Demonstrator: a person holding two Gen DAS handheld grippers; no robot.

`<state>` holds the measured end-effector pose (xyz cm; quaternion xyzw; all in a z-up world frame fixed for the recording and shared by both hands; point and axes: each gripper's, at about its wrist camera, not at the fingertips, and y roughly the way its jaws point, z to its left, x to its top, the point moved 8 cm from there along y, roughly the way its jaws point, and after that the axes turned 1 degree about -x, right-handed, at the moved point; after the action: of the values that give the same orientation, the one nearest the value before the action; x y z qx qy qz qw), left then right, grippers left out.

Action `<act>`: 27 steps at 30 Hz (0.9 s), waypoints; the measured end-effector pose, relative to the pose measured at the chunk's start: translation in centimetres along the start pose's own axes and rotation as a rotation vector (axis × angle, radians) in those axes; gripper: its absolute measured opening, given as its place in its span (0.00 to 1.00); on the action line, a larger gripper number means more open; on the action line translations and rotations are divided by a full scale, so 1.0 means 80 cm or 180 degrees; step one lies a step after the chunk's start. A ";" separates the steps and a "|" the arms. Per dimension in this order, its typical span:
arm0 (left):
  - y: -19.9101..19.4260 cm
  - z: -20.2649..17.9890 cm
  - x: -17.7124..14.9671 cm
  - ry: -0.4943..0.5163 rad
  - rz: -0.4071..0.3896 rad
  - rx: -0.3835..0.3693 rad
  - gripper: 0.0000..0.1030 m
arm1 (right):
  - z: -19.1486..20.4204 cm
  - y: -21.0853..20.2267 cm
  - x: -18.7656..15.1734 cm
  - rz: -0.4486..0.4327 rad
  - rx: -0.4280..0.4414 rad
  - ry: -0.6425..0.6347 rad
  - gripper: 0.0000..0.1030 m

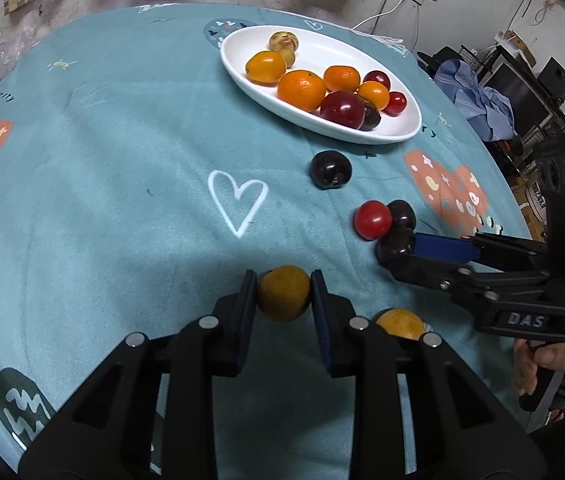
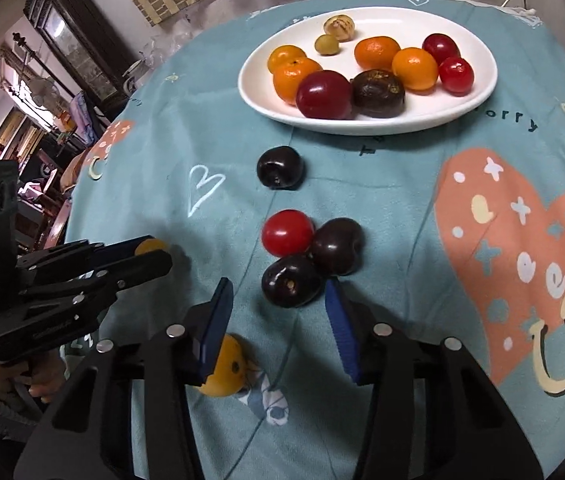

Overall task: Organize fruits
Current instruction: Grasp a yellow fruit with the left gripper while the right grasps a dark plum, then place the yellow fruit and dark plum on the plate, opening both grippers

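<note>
My left gripper (image 1: 283, 294) is shut on a yellow-orange fruit (image 1: 283, 293); it also shows in the right wrist view (image 2: 153, 247). My right gripper (image 2: 278, 292) is open, its pads on either side of a dark plum (image 2: 291, 280), not closed on it. That plum touches a red tomato (image 2: 287, 233) and a second dark plum (image 2: 336, 246). A third dark plum (image 2: 280, 168) lies alone nearer the plate. The white oval plate (image 2: 462, 108) holds several oranges, plums and small fruits. Another yellow fruit (image 2: 224, 368) lies under my right gripper's left finger.
A teal patterned tablecloth (image 1: 122, 160) covers the round table. In the left wrist view the right gripper (image 1: 406, 254) reaches in from the right. Cabinets and clutter stand beyond the table's left edge (image 2: 42, 120), a desk with electronics beyond its right (image 1: 522, 92).
</note>
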<state>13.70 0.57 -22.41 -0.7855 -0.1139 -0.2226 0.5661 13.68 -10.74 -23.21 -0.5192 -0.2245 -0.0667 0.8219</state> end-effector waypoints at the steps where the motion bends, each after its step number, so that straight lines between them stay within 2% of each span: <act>1: 0.001 -0.001 0.000 0.0003 0.0001 -0.0006 0.27 | 0.000 0.002 0.001 -0.0004 0.0008 0.0031 0.46; 3: 0.002 -0.003 0.000 0.0011 0.0006 -0.0019 0.27 | -0.003 0.003 0.001 0.0002 0.0022 0.0054 0.43; 6: 0.004 -0.006 -0.001 0.0026 0.0026 -0.0022 0.27 | -0.005 0.007 -0.001 0.0021 -0.0021 0.0038 0.33; 8: 0.005 -0.007 -0.002 0.0022 0.0040 -0.0020 0.27 | -0.006 0.007 -0.003 -0.0009 -0.0014 0.0062 0.31; 15: -0.002 -0.021 -0.001 0.0049 0.0018 -0.0074 0.27 | -0.014 -0.018 -0.019 -0.0052 0.0062 0.0170 0.30; 18: -0.002 -0.035 0.008 0.0127 -0.0009 -0.0127 0.27 | -0.028 -0.036 -0.025 -0.0119 -0.0048 0.0174 0.30; 21: -0.001 -0.053 0.042 0.0269 -0.0107 -0.0181 0.27 | -0.047 -0.061 -0.002 -0.0329 -0.0181 0.0193 0.30; 24: 0.005 -0.066 0.099 0.0372 -0.0260 -0.0223 0.27 | -0.073 -0.090 0.055 -0.0636 -0.0284 0.0227 0.30; 27: 0.015 -0.075 0.160 0.0469 -0.0408 -0.0215 0.27 | -0.089 -0.096 0.115 -0.0833 -0.0336 0.0188 0.30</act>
<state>24.07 -6.36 -15.74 -0.7767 -0.1144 -0.3193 0.5308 21.41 -19.37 -15.39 -0.5258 -0.2622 -0.2003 0.7840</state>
